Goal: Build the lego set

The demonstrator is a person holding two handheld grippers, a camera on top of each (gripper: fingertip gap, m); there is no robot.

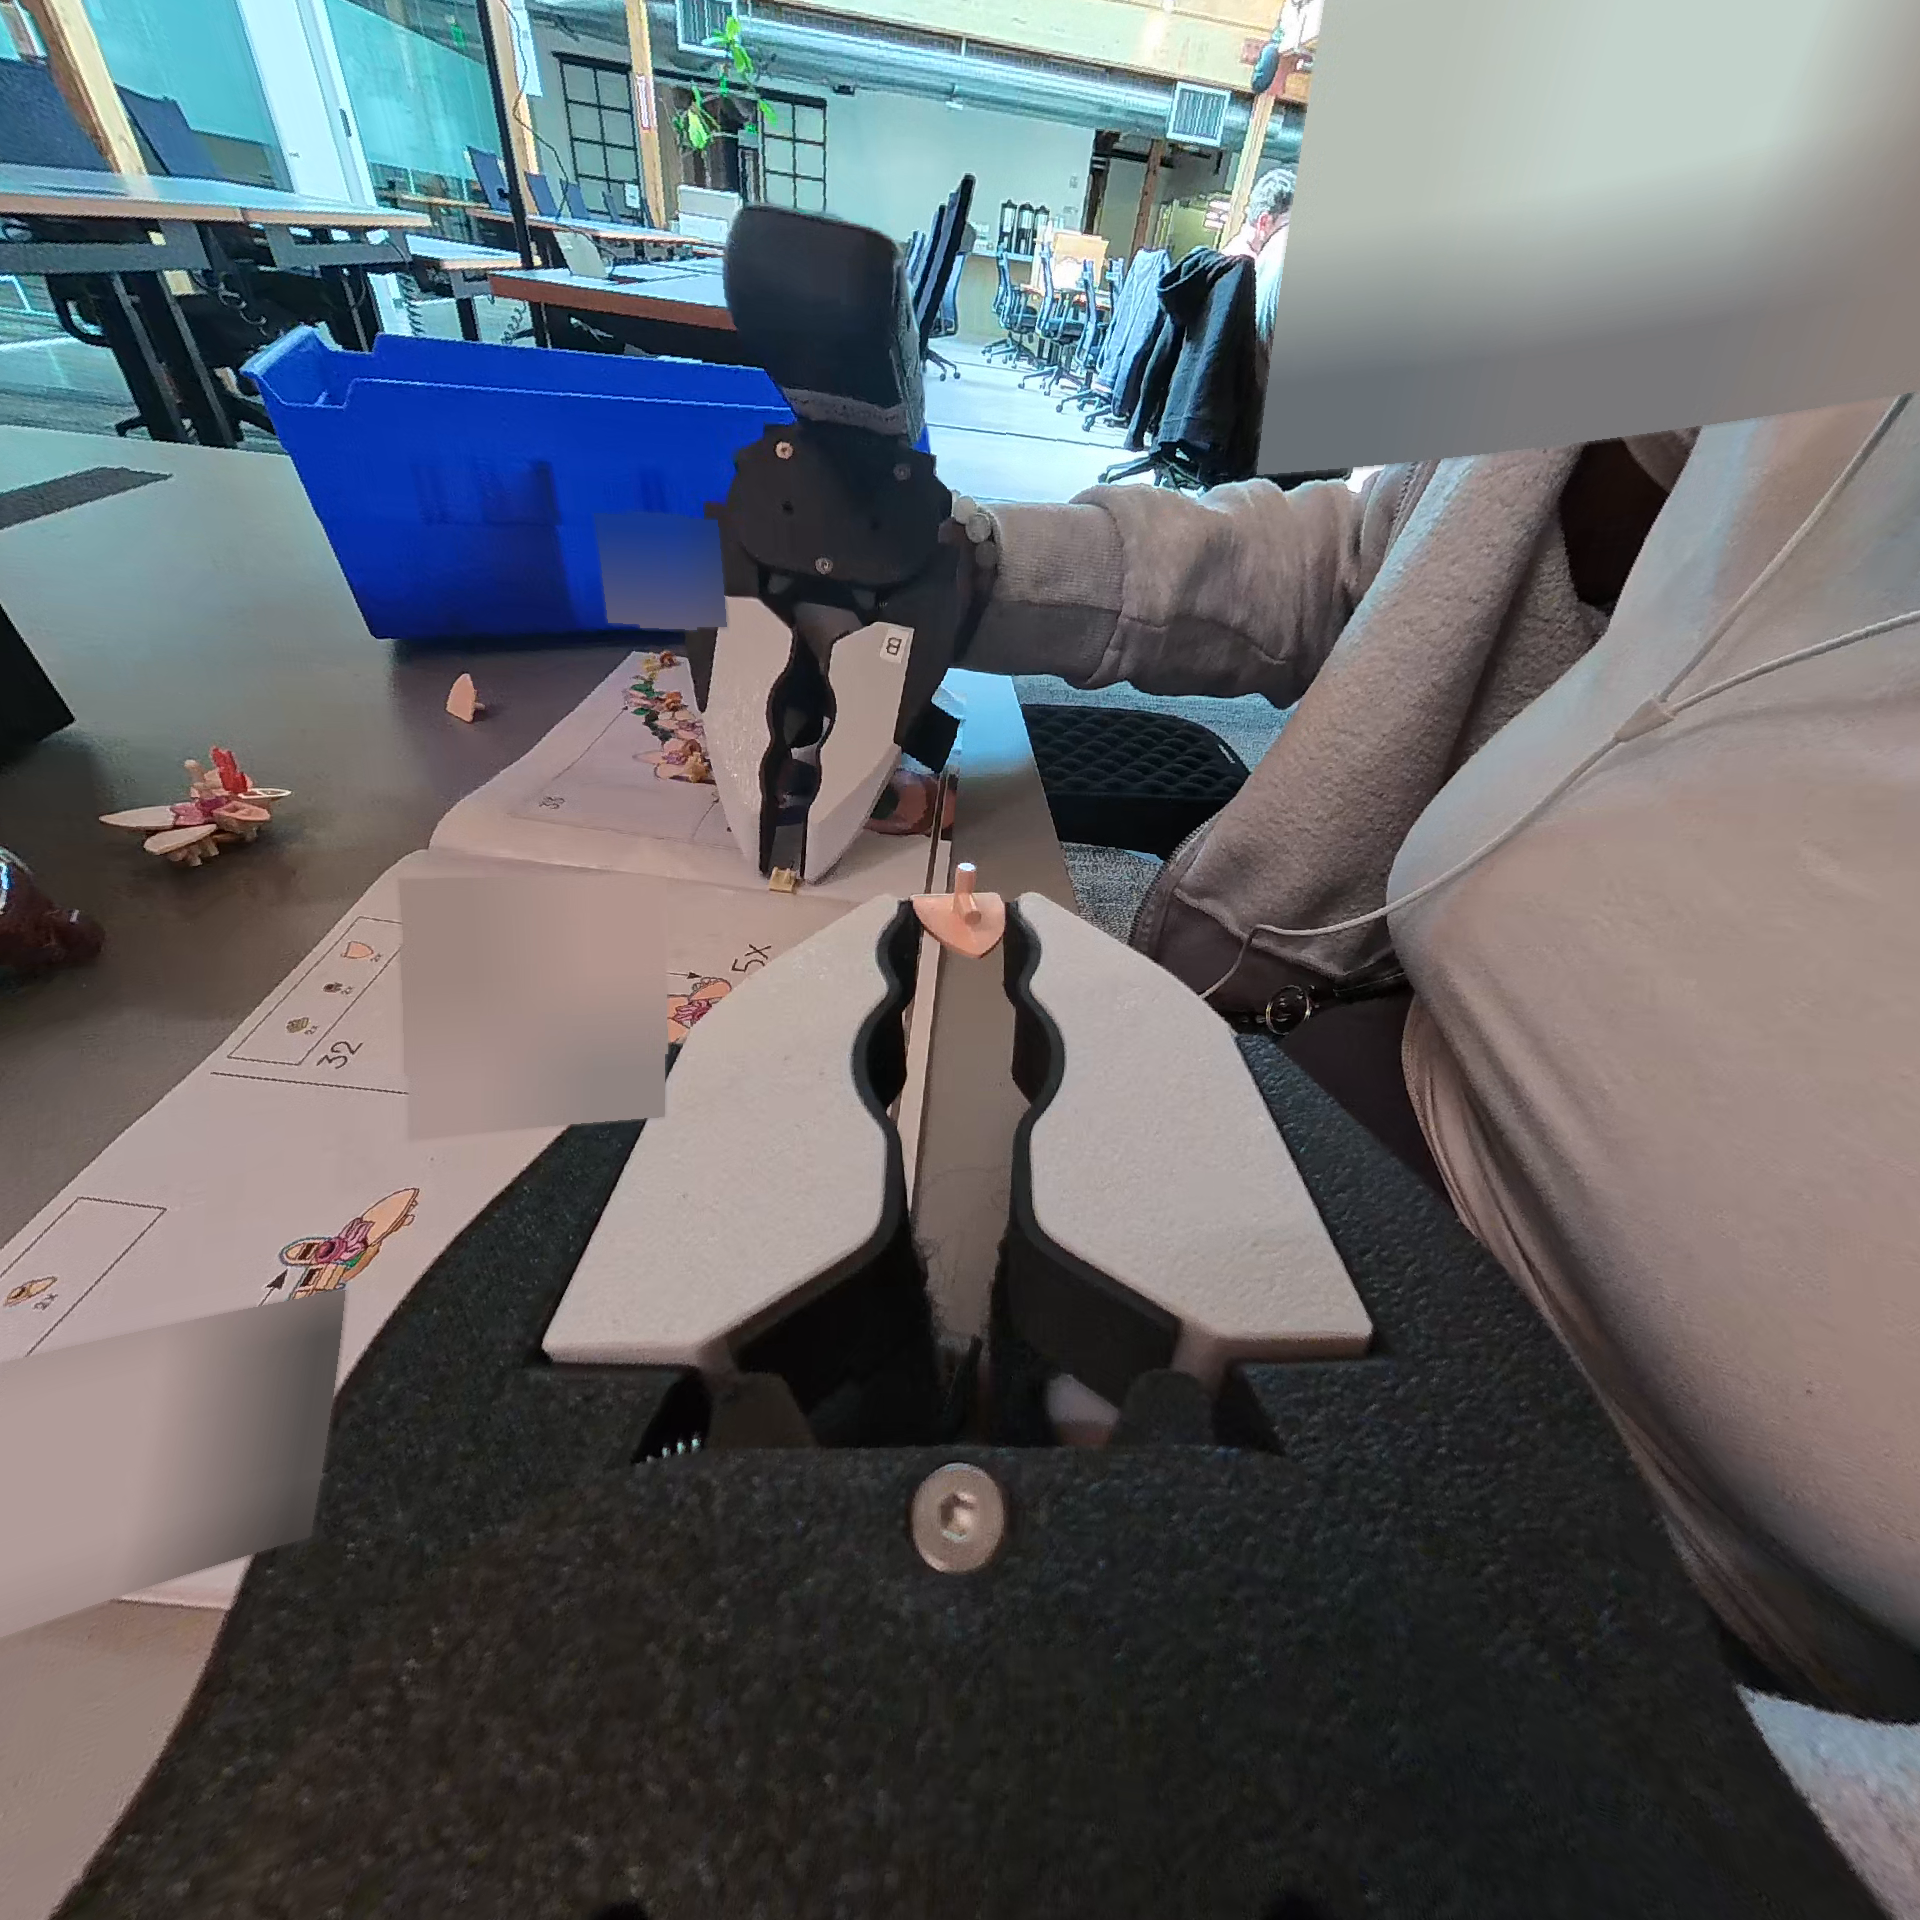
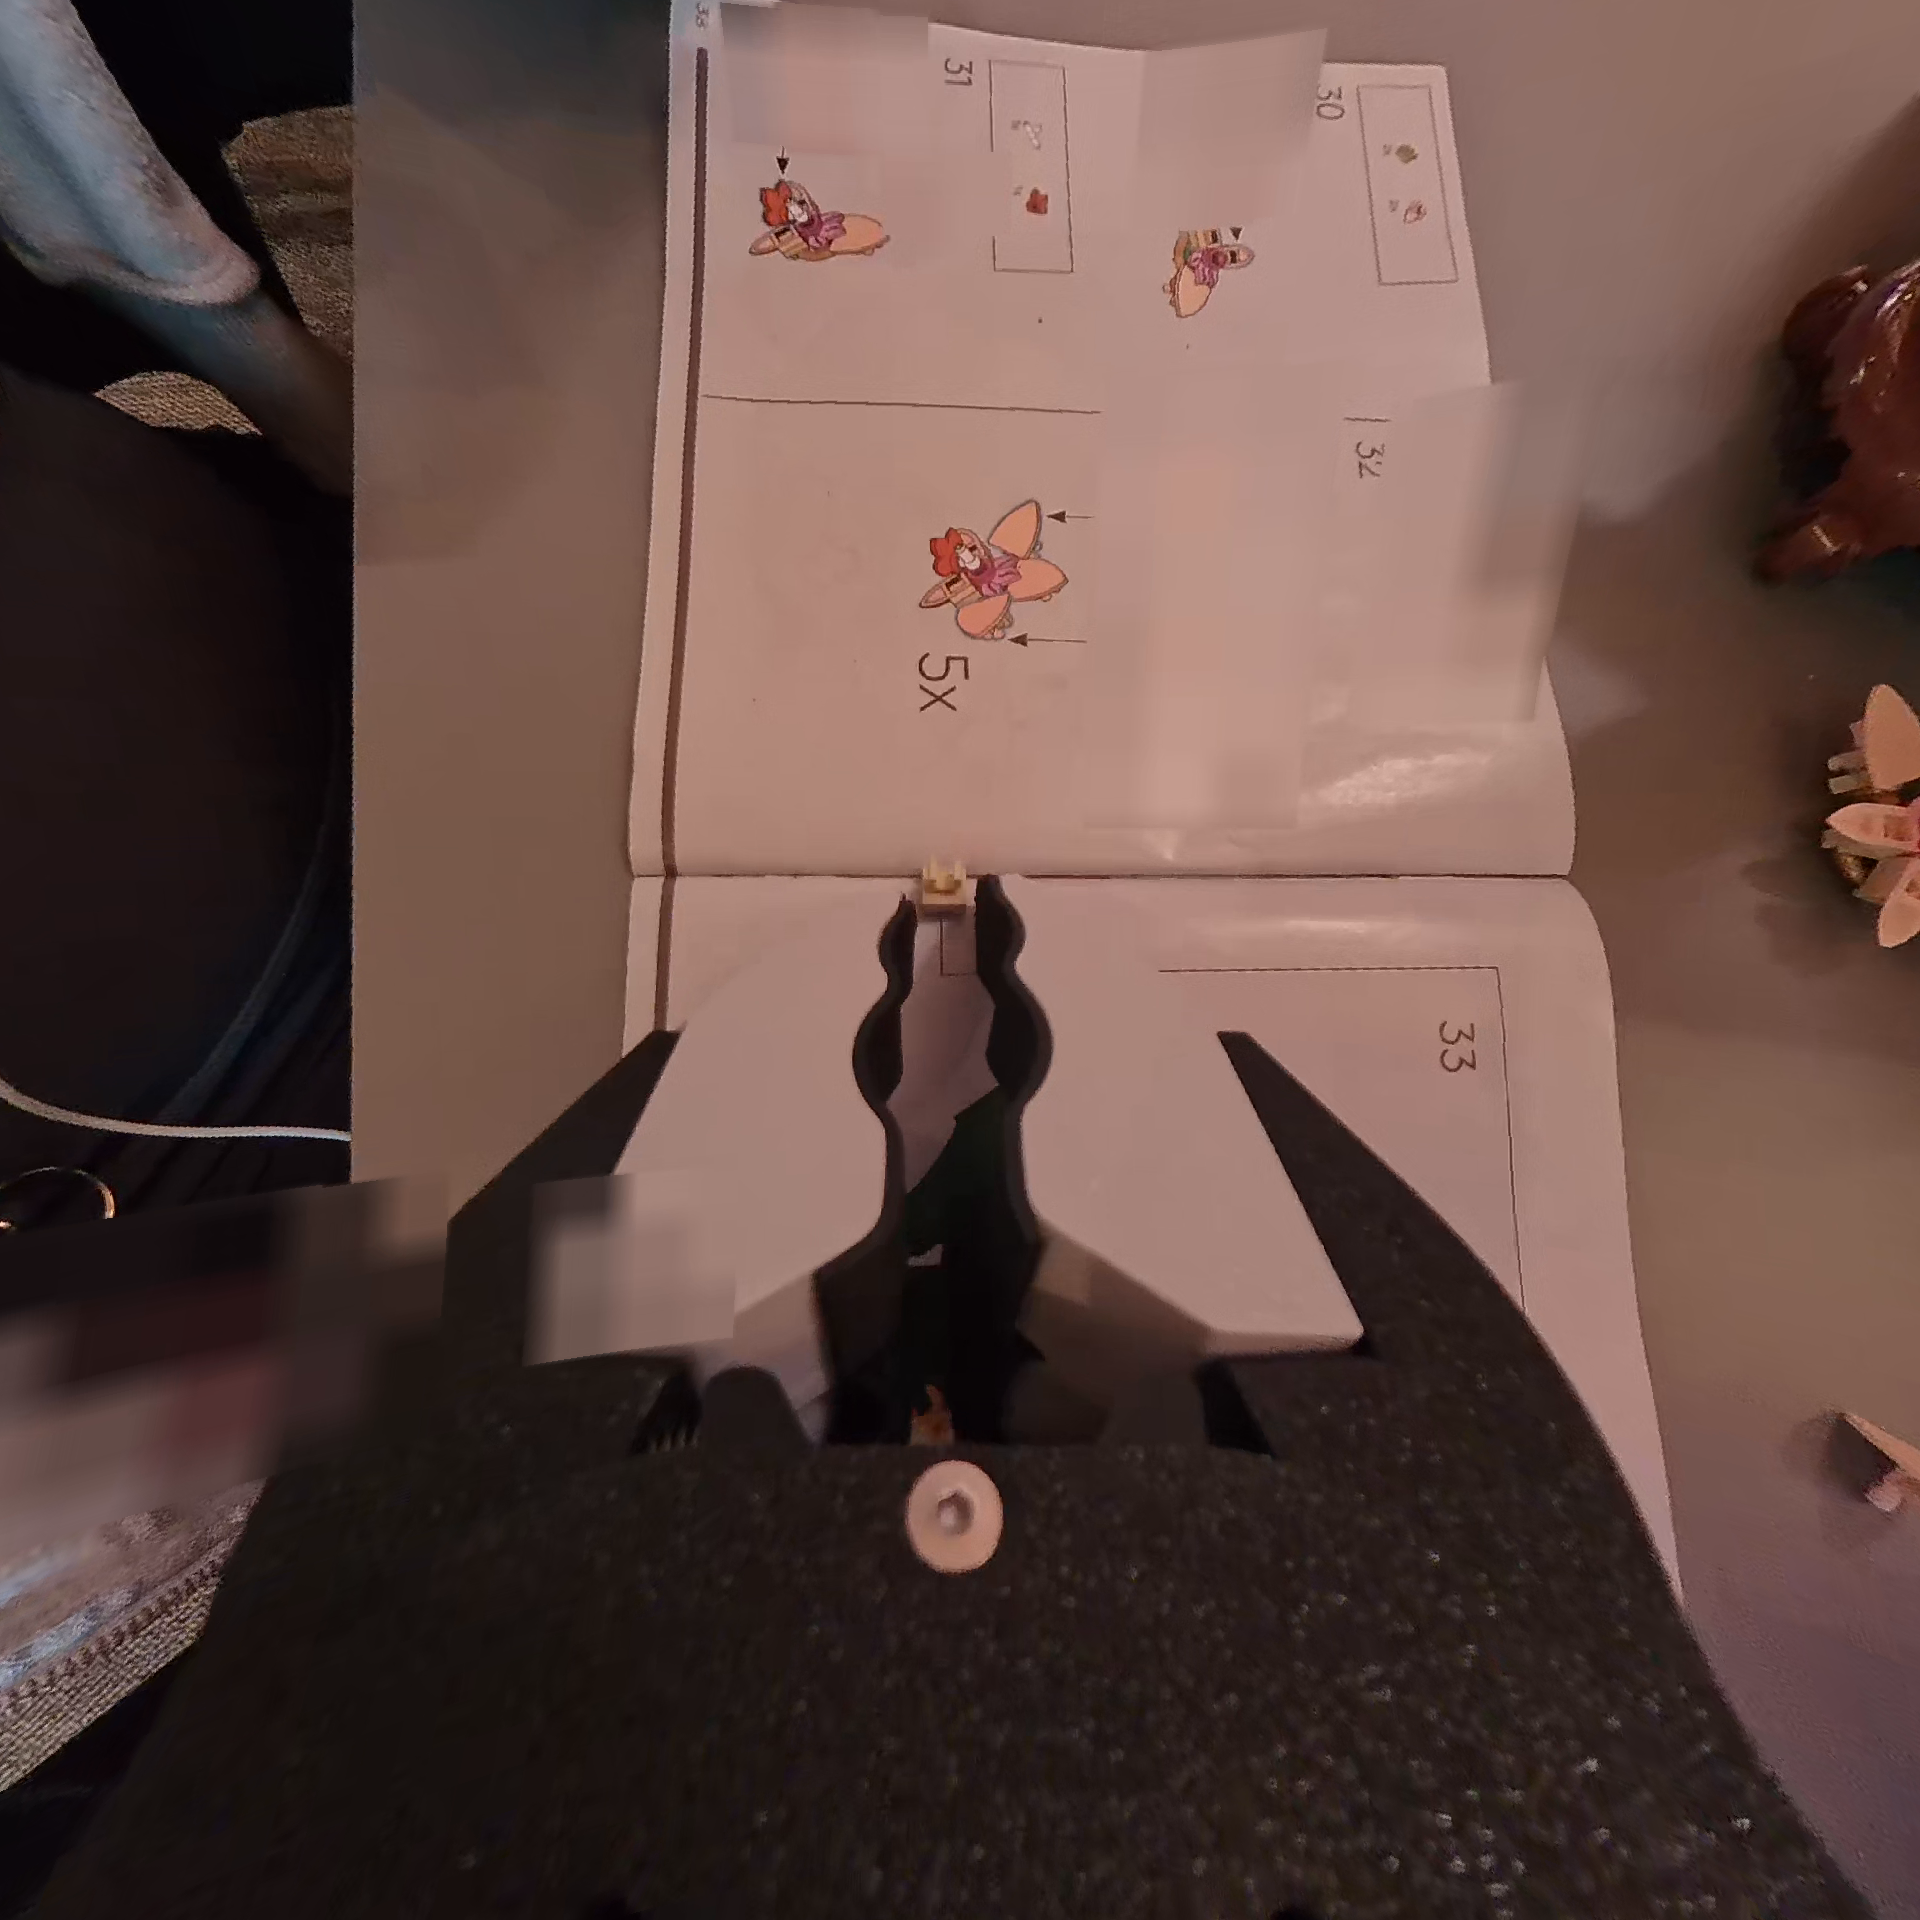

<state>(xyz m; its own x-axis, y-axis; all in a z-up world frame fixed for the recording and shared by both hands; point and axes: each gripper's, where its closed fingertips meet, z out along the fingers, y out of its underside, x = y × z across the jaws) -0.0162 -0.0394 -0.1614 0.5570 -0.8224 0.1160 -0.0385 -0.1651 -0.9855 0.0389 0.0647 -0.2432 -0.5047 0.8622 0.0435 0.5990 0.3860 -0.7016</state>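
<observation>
You are pinching a pink petal piece (image 1: 958, 923) in your left gripper (image 1: 961, 914) and a small cream clip brick (image 2: 944, 891) in your right gripper (image 2: 948, 902), over the instruction booklet (image 2: 831, 727); be lining the petal's peg up squarely before pressing

Flat grey table (image 1: 312, 644) carries an open white paper instruction booklet (image 2: 831, 727) under the jaws, blue plastic bin (image 1: 499, 488) beyond.
</observation>
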